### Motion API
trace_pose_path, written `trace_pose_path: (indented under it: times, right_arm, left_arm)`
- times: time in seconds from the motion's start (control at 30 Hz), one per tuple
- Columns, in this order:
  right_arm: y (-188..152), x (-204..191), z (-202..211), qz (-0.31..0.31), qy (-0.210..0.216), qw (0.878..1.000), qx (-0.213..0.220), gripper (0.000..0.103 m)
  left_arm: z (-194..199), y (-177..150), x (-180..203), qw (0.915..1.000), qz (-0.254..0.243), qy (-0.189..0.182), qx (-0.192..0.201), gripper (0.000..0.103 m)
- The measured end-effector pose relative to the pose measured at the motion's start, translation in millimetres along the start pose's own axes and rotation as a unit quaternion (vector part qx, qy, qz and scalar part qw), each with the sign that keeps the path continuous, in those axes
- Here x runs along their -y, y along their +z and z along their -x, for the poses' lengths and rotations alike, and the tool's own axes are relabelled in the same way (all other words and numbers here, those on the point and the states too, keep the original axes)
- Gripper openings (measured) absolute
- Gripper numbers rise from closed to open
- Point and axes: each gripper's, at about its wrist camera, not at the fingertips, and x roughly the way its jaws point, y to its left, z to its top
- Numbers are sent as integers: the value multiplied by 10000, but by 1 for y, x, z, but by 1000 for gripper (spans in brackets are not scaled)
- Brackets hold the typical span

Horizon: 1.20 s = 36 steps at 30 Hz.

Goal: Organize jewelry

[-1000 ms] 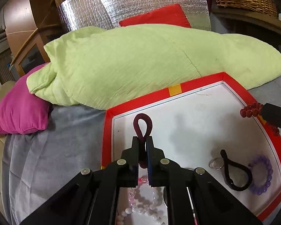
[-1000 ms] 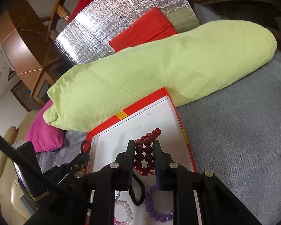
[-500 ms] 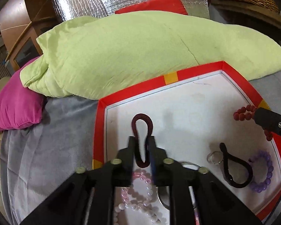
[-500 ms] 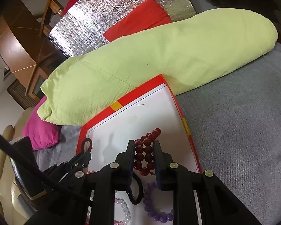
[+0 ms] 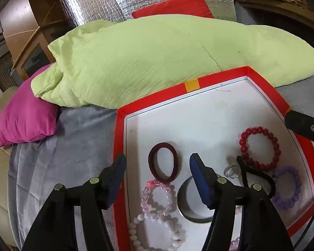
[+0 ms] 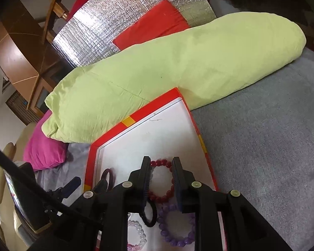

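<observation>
On the grey blanket (image 5: 58, 146) at far left lies a magenta cushion (image 5: 25, 121), with the long pale-green pillow (image 5: 157, 58) pressing along the far rim of the red-edged tray (image 5: 119, 138). The left gripper (image 5: 157, 163) has just been opening; its jaws stand wide, one finger outside the tray's left rim, and the maroon hair tie (image 5: 163, 163) lies loose between them on the white floor. Below it sit pink beads (image 5: 159, 194) and white beads (image 5: 157, 228). Bare white floor stretches from there to the far edge. Further right lie a black hair tie (image 5: 255, 173), the red bead bracelet (image 5: 259, 148) and a purple bracelet (image 5: 286, 186) near the right rim. The right gripper (image 6: 161, 165) has just been opening; its jaws stand apart over the red bracelet, not pressing it.
</observation>
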Motion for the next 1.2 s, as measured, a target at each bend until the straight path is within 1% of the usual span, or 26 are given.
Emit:
trace_pose_path:
  times: [0.07, 0.1, 0.27, 0.33, 0.4, 0.53, 0.63, 0.7, 0.83, 0.9, 0.97, 1.07, 1.2]
  right_arm:
    - [-1, -2, 3, 40, -32, 10000, -16, 45]
    - [-1, -3, 7, 76, -65, 9999, 24, 47]
    - [1, -6, 21, 215, -193, 9994, 166, 48]
    - [0, -7, 27, 276, -257, 9991, 177, 48]
    - [-3, -9, 31, 391, -355, 9985, 173, 48]
    - [-10, -17, 46, 748, -523, 9957, 184, 49]
    - [-18, -24, 64, 1022, -681, 9920, 304, 58]
    - [-28, -28, 77, 1193, -739, 9895, 349, 59]
    - [-60, -37, 109, 1694, -1022, 9796, 355, 59]
    - [-76, -41, 125, 1936, -1132, 9737, 411, 61]
    - [-94, -41, 142, 2104, -1224, 9688, 467, 70]
    - [-117, -39, 161, 2172, -1371, 9646, 597, 72]
    - [-127, -42, 166, 2160, -1381, 9644, 642, 72]
  left_arm:
    - [6, -1, -1, 10000, 13, -16, 23, 70]
    - [9, -1, -2, 10000, 18, -16, 38, 70]
    - [32, -16, -9, 9999, 94, 33, 113, 76]
    - [41, -23, -14, 9998, 151, 64, 103, 76]
    - [52, -27, -20, 9995, 274, 161, 89, 76]
    - [82, -38, -32, 9978, 554, 259, 259, 78]
    - [102, -51, -38, 9962, 721, 314, 383, 82]
    - [115, -66, -41, 9948, 851, 359, 427, 84]
    - [134, -95, -48, 9926, 1142, 166, 376, 84]
    - [144, -111, -53, 9910, 1282, 87, 383, 84]
    - [152, -122, -57, 9898, 1358, 1, 430, 84]
    - [161, -130, -63, 9890, 1388, -69, 509, 84]
    - [165, -134, -66, 9895, 1308, -169, 599, 84]
